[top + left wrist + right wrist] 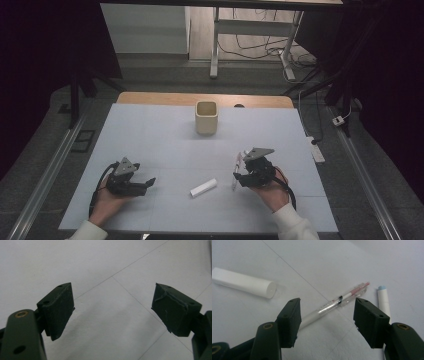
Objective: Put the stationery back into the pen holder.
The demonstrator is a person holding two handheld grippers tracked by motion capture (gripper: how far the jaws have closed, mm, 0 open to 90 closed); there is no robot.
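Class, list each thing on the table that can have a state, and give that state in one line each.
Beige cup: upright, mouth open.
White cylinder: lying on its side.
Clear pen: lying flat between the right gripper's jaws, not gripped.
Blue-tipped white stick: lying flat beside the pen.
Left gripper: open, nothing in it.
Right gripper: open, over the pen.

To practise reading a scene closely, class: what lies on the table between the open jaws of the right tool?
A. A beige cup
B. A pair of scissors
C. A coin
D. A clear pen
D: in the right gripper view the clear pen lies flat on the table, running between the spread jaws of the right tool, which is not touching it.
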